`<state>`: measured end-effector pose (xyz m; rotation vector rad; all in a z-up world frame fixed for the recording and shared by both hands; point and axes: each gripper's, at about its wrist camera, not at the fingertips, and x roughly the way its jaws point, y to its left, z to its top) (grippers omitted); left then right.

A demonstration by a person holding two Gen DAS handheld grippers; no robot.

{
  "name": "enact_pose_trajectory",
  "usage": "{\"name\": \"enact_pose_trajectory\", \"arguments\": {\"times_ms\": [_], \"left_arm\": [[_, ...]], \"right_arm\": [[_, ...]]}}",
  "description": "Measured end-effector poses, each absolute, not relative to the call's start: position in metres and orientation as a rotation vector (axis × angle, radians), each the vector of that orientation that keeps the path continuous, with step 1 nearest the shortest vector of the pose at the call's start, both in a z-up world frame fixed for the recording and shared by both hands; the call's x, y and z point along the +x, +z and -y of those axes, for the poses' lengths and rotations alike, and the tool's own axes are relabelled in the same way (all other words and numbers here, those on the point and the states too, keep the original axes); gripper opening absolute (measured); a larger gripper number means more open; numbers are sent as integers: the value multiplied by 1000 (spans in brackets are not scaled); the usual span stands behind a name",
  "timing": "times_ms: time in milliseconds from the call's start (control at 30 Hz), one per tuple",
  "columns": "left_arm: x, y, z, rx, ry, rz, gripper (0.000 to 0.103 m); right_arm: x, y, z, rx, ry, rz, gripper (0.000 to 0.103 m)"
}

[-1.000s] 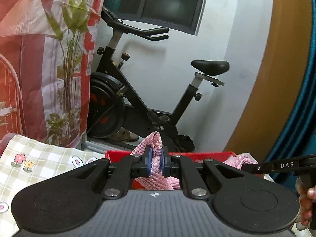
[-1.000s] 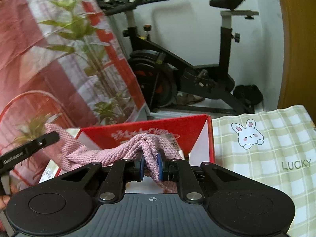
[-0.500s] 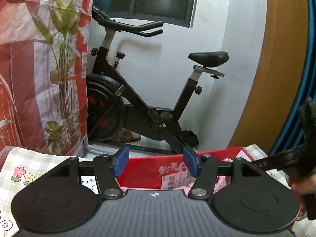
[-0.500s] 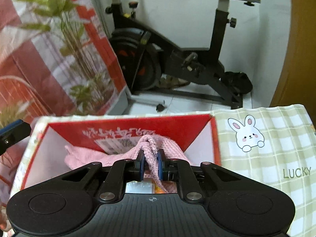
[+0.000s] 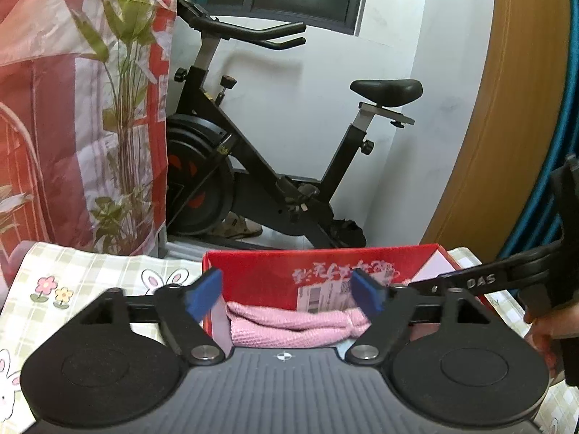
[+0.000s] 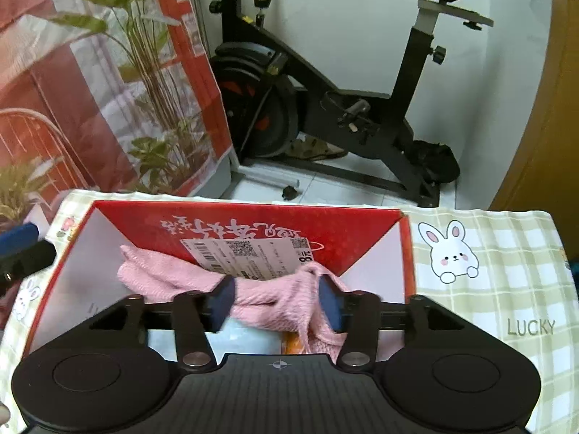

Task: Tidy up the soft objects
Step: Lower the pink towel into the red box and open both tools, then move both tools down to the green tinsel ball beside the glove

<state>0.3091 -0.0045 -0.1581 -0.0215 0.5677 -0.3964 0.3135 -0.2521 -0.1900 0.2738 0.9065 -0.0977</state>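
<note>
Pink knitted cloth (image 6: 202,282) lies inside your red box (image 6: 253,222) on the checked tablecloth (image 6: 506,253). You're at the release: left gripper (image 5: 286,293) jaws opening, clear; right gripper (image 6: 277,302) jaws opening around a fold. Next, lift both straight out without snagging the knit.

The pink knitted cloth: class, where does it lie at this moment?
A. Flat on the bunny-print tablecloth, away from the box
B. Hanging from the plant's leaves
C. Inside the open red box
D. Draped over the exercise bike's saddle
C. The pink knitted cloth lies inside the red box, bunched below the box's white printed label, with the box walls around it.
</note>
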Motion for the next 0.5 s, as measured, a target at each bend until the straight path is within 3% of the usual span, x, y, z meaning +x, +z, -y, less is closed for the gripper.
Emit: {"name": "enact_pose_trajectory", "arguments": {"times_ms": [233,500], "left_arm": [[274,-149,2,6,-413,-574,93],[229,-149,-10,-10,-407,-597,93]], "right_arm": [[274,-164,246,278,-58,-847,65],[220,-148,217,199,-15,-767,66]]}}
